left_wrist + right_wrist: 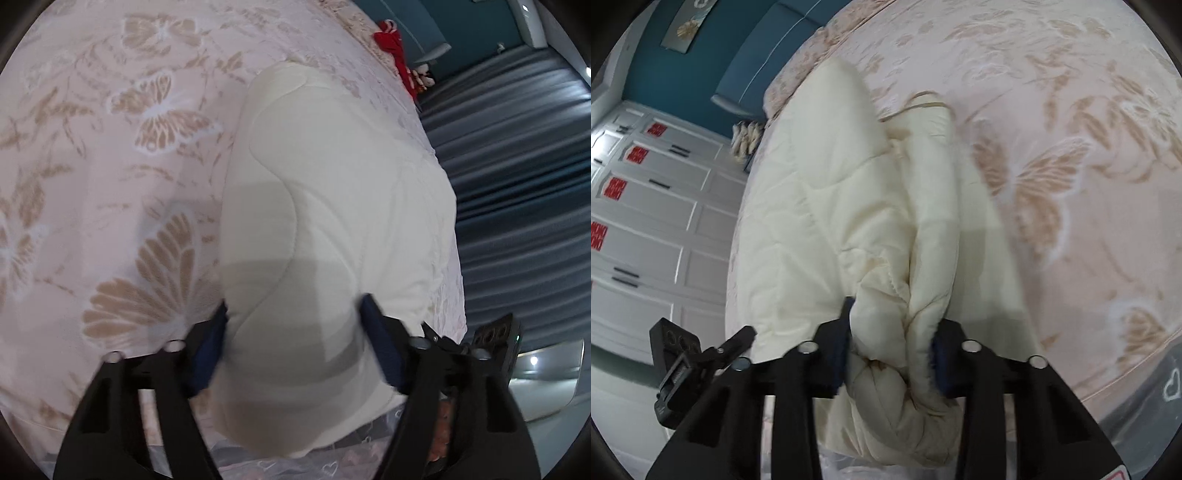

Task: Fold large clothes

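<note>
A cream quilted padded coat (332, 192) lies on a pink bedspread with tan butterflies (110, 166). My left gripper (295, 314) has its blue-padded fingers on either side of a thick smooth fold of the coat, shut on it. In the right wrist view the same coat (820, 206) stretches away along the bed edge. My right gripper (892, 332) is shut on a bunched, twisted end of the coat. A sleeve or collar part (923, 122) lies folded on top further away.
The bedspread (1071, 147) fills the right of the right wrist view. White wardrobe doors with red stickers (646, 206) and a teal headboard (768, 55) stand left. In the left wrist view, grey curtains (517, 166) and a red item (391, 48) lie beyond the bed edge.
</note>
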{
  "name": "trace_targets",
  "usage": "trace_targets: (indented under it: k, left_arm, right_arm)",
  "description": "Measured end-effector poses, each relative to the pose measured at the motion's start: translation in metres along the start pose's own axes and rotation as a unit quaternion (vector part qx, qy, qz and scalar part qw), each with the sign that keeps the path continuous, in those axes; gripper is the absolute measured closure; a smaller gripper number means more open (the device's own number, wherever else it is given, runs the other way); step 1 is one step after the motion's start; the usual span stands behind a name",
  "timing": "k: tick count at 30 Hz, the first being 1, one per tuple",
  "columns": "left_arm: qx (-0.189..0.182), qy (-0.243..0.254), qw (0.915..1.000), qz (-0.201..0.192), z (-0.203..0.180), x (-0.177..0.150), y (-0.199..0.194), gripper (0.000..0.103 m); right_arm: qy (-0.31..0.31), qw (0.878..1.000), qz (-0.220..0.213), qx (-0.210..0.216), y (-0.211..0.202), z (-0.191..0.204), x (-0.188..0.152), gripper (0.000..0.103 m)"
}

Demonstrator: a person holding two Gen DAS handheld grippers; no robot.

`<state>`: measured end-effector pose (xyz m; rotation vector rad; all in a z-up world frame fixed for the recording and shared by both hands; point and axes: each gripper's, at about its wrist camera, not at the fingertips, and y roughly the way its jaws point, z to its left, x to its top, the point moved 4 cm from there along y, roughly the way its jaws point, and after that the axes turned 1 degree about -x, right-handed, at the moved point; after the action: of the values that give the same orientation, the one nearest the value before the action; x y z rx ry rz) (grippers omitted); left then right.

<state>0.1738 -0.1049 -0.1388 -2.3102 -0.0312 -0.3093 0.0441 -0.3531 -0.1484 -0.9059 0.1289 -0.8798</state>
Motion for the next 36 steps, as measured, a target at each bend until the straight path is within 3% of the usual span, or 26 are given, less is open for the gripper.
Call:
trace_targets:
  k: [3, 7, 11, 16, 18, 20, 23, 25, 28, 29, 31, 33, 34, 35, 36]
  left_arm:
    - [-0.016, -0.005, 0.9998, -0.012, 0.002, 0.002, -0.032, 0.054]
    - [0.020, 0.008, 0.9995, -0.024, 0.012, -0.004, -0.068, 0.053]
    - [0.077, 0.013, 0.9970, 0.000, 0.027, -0.021, -0.041, 0.050]
    - [0.132, 0.053, 0.9895, -0.021, 0.014, -0.024, -0.029, 0.045]
    - [0.133, 0.056, 0.9893, -0.022, 0.006, -0.022, -0.031, 0.043]
    - [0.139, 0.062, 0.9881, -0.026, 0.001, -0.021, -0.030, 0.041]
    - [0.150, 0.061, 0.9864, -0.030, 0.001, -0.020, -0.035, 0.039]
    - [0.149, 0.060, 0.9864, -0.033, -0.001, -0.015, -0.042, 0.038]
    - [0.125, 0.042, 0.9892, -0.065, -0.001, -0.004, -0.068, 0.038]
    - [0.115, 0.043, 0.9890, -0.082, -0.001, 0.001, -0.077, 0.033]
    - [0.121, 0.049, 0.9860, -0.104, -0.003, 0.016, -0.086, 0.025]
    - [0.123, 0.051, 0.9855, -0.106, -0.004, 0.025, -0.085, 0.025]
    - [0.120, 0.045, 0.9869, -0.098, -0.002, 0.032, -0.081, 0.025]
    - [0.117, 0.039, 0.9880, -0.093, 0.000, 0.034, -0.078, 0.025]
    - [0.113, 0.032, 0.9890, -0.090, 0.001, 0.036, -0.076, 0.025]
  right_arm:
    - [-0.033, 0.999, 0.004, 0.021, -0.006, 0.030, -0.009, 0.075]
    - [-0.085, 0.996, 0.001, 0.034, -0.013, 0.063, -0.031, 0.077]
    - [-0.094, 0.995, 0.013, -0.026, 0.018, 0.039, -0.043, 0.076]
    - [-0.089, 0.995, 0.021, -0.036, 0.018, 0.025, -0.041, 0.067]
    - [-0.083, 0.995, 0.012, -0.053, 0.004, 0.031, -0.034, 0.059]
    - [-0.079, 0.995, -0.017, -0.065, -0.019, 0.041, -0.025, 0.057]
    - [-0.093, 0.992, -0.061, -0.062, -0.042, 0.060, -0.010, 0.056]
    - [-0.099, 0.991, -0.077, -0.052, -0.049, 0.072, 0.002, 0.049]
    - [-0.094, 0.992, -0.066, -0.058, -0.033, 0.077, 0.017, 0.049]
    - [-0.088, 0.992, -0.062, -0.060, -0.027, 0.075, 0.020, 0.049]
    - [-0.070, 0.995, -0.051, -0.053, -0.013, 0.072, 0.027, 0.049]
    - [-0.040, 0.998, -0.033, -0.048, 0.004, 0.067, 0.031, 0.049]
    - [-0.032, 0.998, -0.025, -0.043, 0.010, 0.067, 0.030, 0.058]
    - [-0.029, 0.999, -0.013, -0.033, 0.016, 0.067, 0.030, 0.086]
    - [-0.034, 0.999, -0.006, -0.024, 0.018, 0.073, 0.029, 0.091]
